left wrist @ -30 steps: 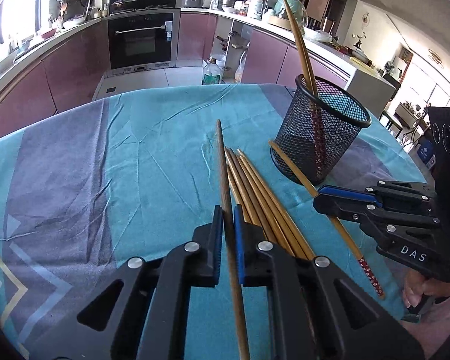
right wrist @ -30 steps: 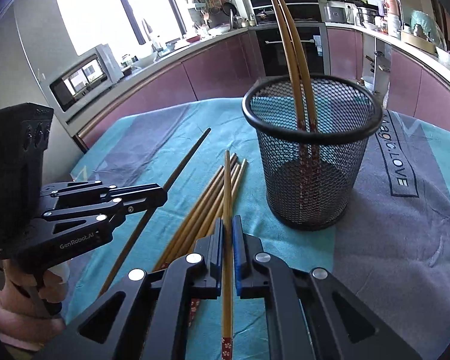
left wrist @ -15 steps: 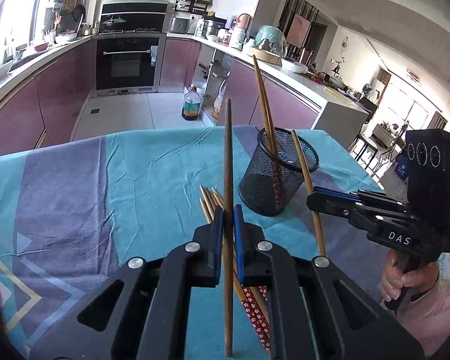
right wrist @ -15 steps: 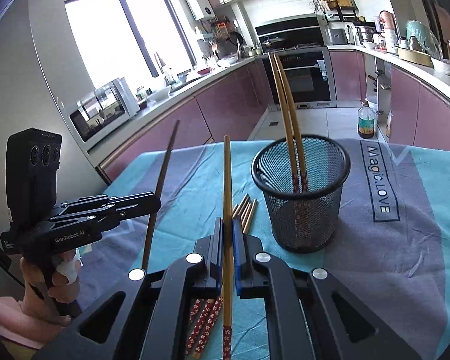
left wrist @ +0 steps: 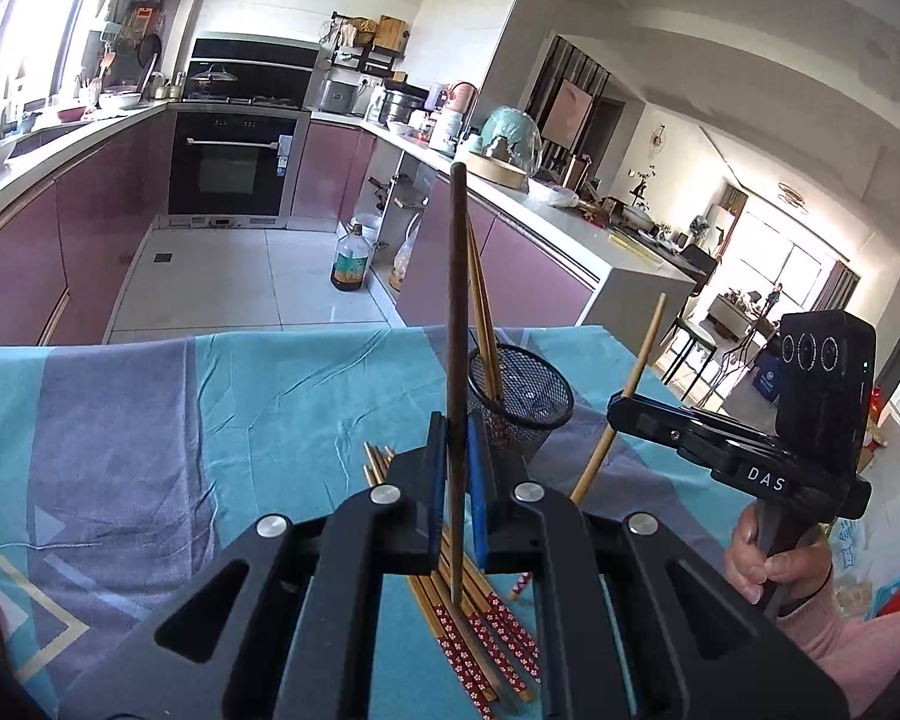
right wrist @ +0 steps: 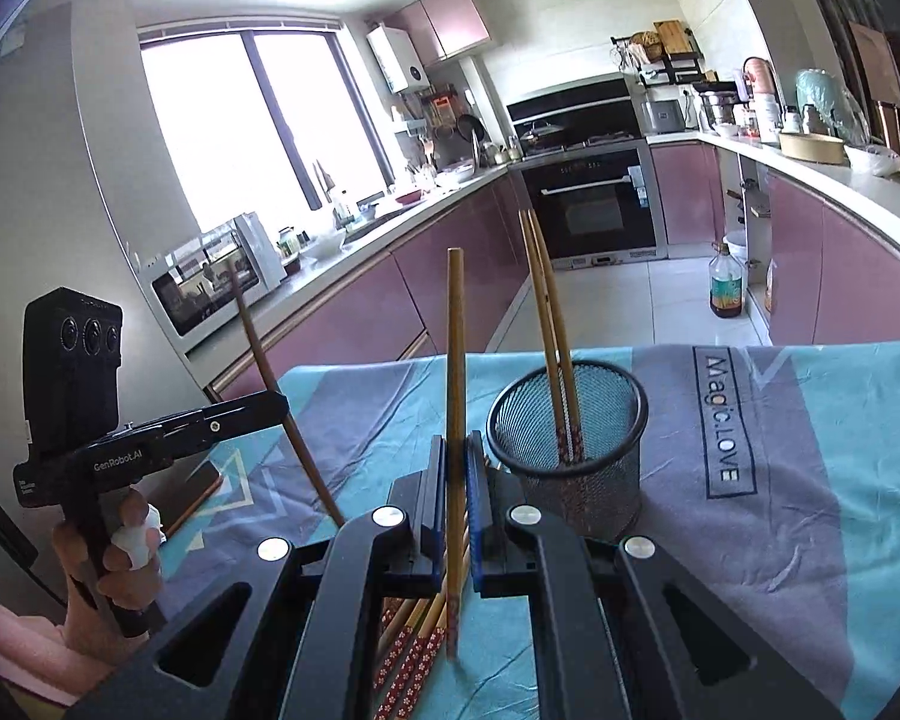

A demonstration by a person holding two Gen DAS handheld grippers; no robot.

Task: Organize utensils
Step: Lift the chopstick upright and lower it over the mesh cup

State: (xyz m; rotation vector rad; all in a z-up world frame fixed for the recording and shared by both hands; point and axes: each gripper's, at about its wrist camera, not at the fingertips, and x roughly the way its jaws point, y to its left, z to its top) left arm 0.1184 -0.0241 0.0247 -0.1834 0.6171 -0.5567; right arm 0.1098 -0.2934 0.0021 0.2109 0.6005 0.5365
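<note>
On the desk [left wrist: 282, 396], under a blue and grey cloth [right wrist: 822, 516], loose chopsticks [left wrist: 486, 642] lie in a bundle directly below both grippers, patterned red ends toward the cameras.

Left gripper [left wrist: 457, 480]: closed on a dark chopstick [left wrist: 457, 312]. The stick stands near upright between the blue pads [left wrist: 477, 498], its lower tip just above or touching the bundle; which one cannot be told. In the right wrist view the same gripper [right wrist: 270, 405] sits to the left, stick [right wrist: 270, 378] tilted through its tips, with the left hand [right wrist: 114, 564] on the handle.

Right gripper [right wrist: 457, 480]: closed on a light bamboo chopstick [right wrist: 455, 372], held upright, its red patterned lower end just over the bundle [right wrist: 414, 648]. In the left wrist view this gripper [left wrist: 621, 411] is to the right of the left one, well apart from it, and its stick [left wrist: 627, 396] leans slightly. The right hand [left wrist: 774, 564] grips the handle.

Cup [right wrist: 567, 450]: black mesh, upright on the cloth, just ahead and right of the right gripper, and ahead of the left gripper [left wrist: 519, 402]. Two chopsticks [right wrist: 549, 324] already stand in it, leaning left against the rim.
</note>
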